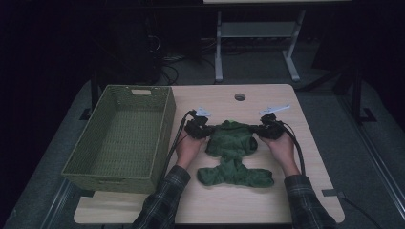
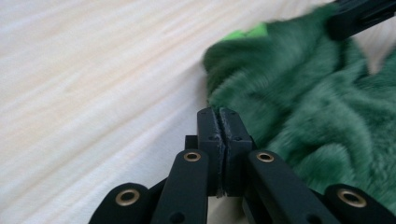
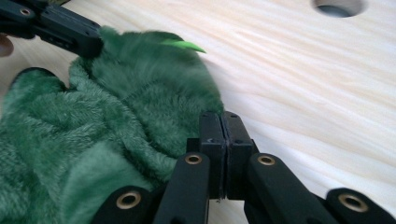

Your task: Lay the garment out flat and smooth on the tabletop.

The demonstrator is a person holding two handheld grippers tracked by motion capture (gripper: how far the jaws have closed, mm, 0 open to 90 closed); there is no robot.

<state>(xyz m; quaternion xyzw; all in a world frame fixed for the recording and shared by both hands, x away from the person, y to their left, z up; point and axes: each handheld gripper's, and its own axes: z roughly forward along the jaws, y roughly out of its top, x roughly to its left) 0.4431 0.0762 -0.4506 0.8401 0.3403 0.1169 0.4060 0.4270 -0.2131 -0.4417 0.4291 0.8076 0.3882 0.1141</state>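
Observation:
A dark green fuzzy cloth (image 1: pixel 232 143) lies crumpled on the wooden table (image 1: pixel 224 200), with a bright green tag (image 3: pixel 184 45) at its far edge. My left gripper (image 1: pixel 206 130) sits at the cloth's upper left corner and my right gripper (image 1: pixel 258 131) at its upper right. In the left gripper view the left gripper (image 2: pixel 218 112) has its pads pressed together, with the cloth (image 2: pixel 317 102) just to their right. In the right gripper view the right gripper (image 3: pixel 219 116) is likewise shut, the cloth (image 3: pixel 116 107) lying against its left side. No fabric shows between either pair of pads.
A green woven basket (image 1: pixel 165 129) stands on the left part of the table, close to my left hand. A round cable hole (image 1: pixel 239 97) sits near the table's far edge. A white desk frame (image 1: pixel 218 47) stands beyond the table.

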